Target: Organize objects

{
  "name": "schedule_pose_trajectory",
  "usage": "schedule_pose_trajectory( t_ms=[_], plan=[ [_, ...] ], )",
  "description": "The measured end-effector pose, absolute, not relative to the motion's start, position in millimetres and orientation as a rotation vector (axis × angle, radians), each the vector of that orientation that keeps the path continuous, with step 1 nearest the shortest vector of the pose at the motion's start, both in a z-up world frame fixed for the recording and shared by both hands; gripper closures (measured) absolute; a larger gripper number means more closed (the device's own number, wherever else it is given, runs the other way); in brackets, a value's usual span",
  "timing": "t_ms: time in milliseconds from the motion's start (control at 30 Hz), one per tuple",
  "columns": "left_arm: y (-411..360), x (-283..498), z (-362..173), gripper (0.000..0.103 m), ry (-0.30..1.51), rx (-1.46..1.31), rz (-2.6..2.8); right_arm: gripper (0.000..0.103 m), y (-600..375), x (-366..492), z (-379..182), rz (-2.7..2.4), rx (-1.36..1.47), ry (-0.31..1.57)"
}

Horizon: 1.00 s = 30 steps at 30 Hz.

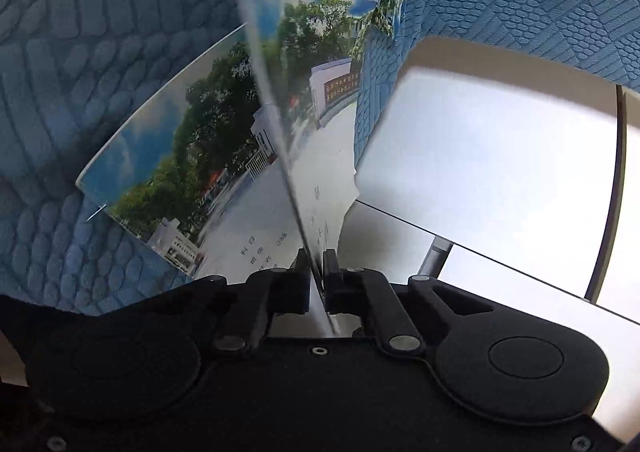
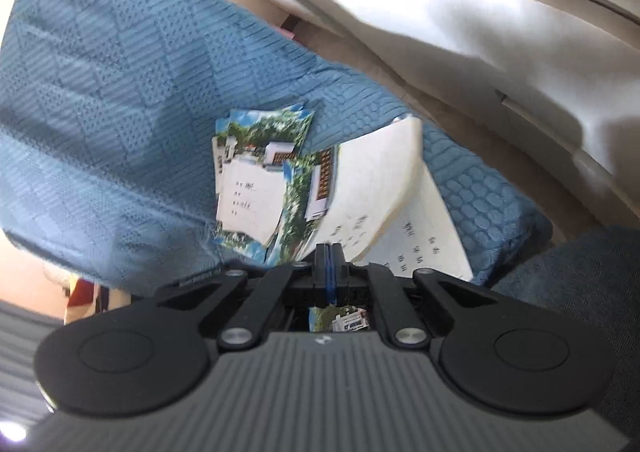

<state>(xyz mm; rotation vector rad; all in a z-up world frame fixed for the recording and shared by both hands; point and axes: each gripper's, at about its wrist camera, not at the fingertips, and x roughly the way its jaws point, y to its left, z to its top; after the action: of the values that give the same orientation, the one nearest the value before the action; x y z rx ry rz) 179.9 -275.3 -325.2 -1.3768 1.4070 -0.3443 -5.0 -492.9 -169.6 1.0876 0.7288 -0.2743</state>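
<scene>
Blue quilted bedspread (image 2: 120, 112) carries scattered photo-covered notebooks (image 2: 256, 172). Left gripper (image 1: 316, 264) pinches one notebook cover (image 1: 272, 124) edge-on; right gripper (image 2: 330, 256) is clamped together, empty.

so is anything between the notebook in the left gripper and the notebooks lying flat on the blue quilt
Nothing visible. The left gripper is shut on a thin notebook seen edge-on, and only open space separates it from the flat notebooks on the quilt just beneath it.
</scene>
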Motion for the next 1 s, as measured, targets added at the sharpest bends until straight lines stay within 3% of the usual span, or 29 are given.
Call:
schedule_pose_trajectory(
  t_ms=[200,267,333,400,733,767,833,1000],
  plan=[
    [-267.1,182.8,-319.2,0.100,1.395,-1.382,-0.349,0.093,-506.9,-15.9,-176.7,-0.330,1.227,0.694],
    [-264.6,183.8,-316.5,0.100,1.390,-1.383,-0.348,0.081,-510.0,-15.4,-183.7,-0.326,1.294,0.691],
    [-262.3,184.3,-314.0,0.100,1.384,-1.387,-0.352,0.056,-509.8,-13.2,-189.0,-0.331,1.336,0.685],
    [-253.7,177.0,-310.3,0.101,1.380,-1.383,-0.349,0.049,-508.6,-9.1,-193.8,-0.340,1.370,0.686],
    [-211.9,166.5,-287.3,0.101,1.334,-1.318,-0.324,0.051,-506.6,27.3,-235.9,-0.349,1.442,0.711],
    [-209.7,165.6,-284.7,0.101,1.328,-1.307,-0.320,0.054,-507.9,29.0,-241.1,-0.355,1.451,0.712],
    [-204.9,165.1,-278.5,0.101,1.314,-1.282,-0.321,0.081,-510.4,28.9,-248.2,-0.369,1.482,0.716],
    [-194.8,157.4,-268.5,0.101,1.305,-1.250,-0.333,0.092,-504.5,25.0,-226.9,-0.348,1.399,0.694]
  ],
)
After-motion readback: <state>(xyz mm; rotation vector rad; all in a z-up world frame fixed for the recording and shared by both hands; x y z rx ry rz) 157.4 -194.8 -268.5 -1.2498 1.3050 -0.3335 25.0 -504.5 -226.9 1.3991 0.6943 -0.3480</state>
